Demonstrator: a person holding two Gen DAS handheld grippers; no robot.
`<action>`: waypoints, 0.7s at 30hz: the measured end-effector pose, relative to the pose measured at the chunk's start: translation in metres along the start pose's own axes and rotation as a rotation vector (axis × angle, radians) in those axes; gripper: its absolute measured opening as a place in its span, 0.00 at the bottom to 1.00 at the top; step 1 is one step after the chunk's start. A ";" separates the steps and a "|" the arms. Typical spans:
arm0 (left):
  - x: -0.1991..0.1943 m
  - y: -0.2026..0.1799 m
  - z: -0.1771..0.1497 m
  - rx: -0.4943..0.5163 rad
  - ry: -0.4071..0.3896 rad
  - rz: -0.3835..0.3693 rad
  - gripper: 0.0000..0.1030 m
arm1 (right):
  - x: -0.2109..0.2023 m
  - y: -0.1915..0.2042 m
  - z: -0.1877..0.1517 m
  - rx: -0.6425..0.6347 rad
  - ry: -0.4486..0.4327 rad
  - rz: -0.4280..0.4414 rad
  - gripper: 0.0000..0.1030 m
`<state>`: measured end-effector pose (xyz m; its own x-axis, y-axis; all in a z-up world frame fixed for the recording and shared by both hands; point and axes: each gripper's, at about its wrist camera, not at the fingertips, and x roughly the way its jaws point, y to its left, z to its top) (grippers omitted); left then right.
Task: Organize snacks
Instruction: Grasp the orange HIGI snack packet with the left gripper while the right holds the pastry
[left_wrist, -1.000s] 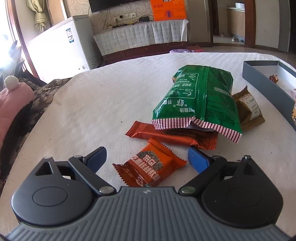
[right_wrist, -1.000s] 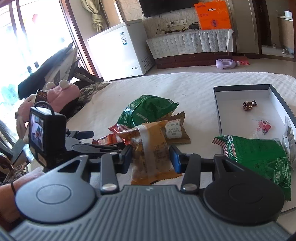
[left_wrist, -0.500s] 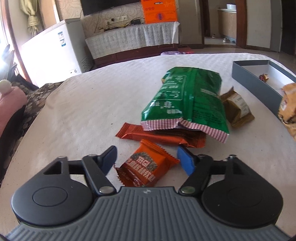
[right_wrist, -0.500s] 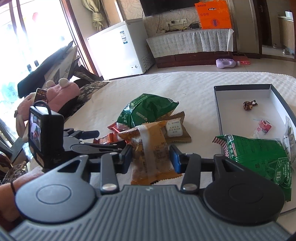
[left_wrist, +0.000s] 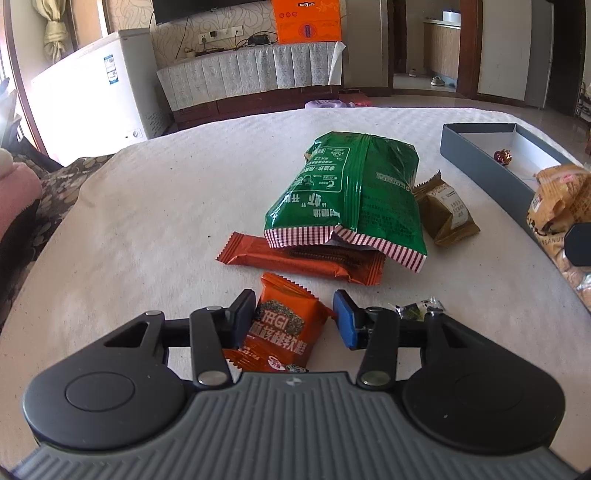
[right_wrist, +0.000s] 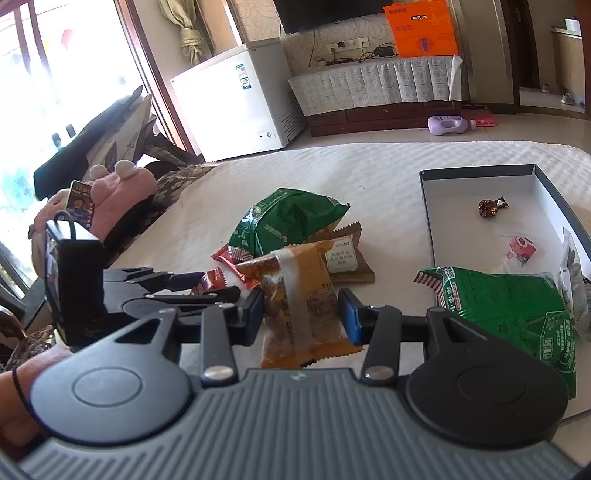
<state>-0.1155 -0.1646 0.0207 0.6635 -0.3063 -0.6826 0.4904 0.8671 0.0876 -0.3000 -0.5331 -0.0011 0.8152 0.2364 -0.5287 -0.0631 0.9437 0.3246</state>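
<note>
My left gripper (left_wrist: 293, 319) has narrowed around the orange packet (left_wrist: 282, 328) (nearly gripped); my right gripper (right_wrist: 301, 314) still clamps the peanut packet (right_wrist: 299, 302), box-bound.

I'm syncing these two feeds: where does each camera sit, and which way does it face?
Left wrist: on the left claw, looking forward along its fingers at the orange snack packet between them.
Right wrist: on the right claw, facing the yellow snack pack it holds; the person's forearm shows.
Shared: green bag, grey box.
</note>
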 end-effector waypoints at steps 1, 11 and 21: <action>-0.002 0.002 -0.001 -0.006 0.002 -0.007 0.51 | 0.000 0.000 0.000 0.000 0.000 0.000 0.46; -0.002 0.011 -0.010 0.036 -0.001 0.062 0.80 | -0.002 -0.003 -0.001 0.010 0.003 0.008 0.46; -0.009 0.015 -0.015 0.004 0.052 0.014 0.84 | -0.001 -0.002 0.000 0.003 0.011 0.015 0.46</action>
<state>-0.1230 -0.1427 0.0171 0.6402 -0.2732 -0.7180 0.4833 0.8697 0.1000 -0.3003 -0.5350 -0.0014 0.8081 0.2530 -0.5320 -0.0737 0.9394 0.3348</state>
